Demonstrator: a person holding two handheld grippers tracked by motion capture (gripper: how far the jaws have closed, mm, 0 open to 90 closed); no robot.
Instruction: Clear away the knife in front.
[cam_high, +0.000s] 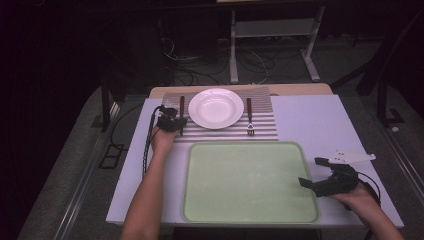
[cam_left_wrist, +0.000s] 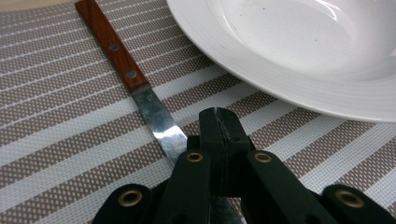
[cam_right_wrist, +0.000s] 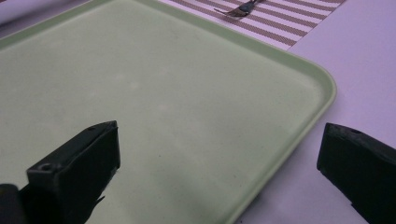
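Note:
A knife (cam_left_wrist: 121, 56) with a wooden handle lies on the striped placemat (cam_left_wrist: 56, 140), left of the white plate (cam_left_wrist: 299, 51). My left gripper (cam_left_wrist: 219, 125) is shut, its tips down at the mat by the blade (cam_left_wrist: 163, 126). The blade runs under the jaws, and I cannot tell whether they pinch it. In the high view the left gripper (cam_high: 179, 125) sits at the near end of the knife (cam_high: 182, 104), beside the plate (cam_high: 216, 108). A fork (cam_high: 249, 117) lies right of the plate. My right gripper (cam_high: 311, 171) stands open over the green tray's right rim (cam_right_wrist: 322, 88).
The green tray (cam_high: 250, 182) fills the near middle of the table, with nothing on it. A white flat object (cam_high: 355, 157) lies on the table beyond the right hand. The fork's tines (cam_right_wrist: 240, 10) show past the tray's far corner. Cables and a table frame stand behind.

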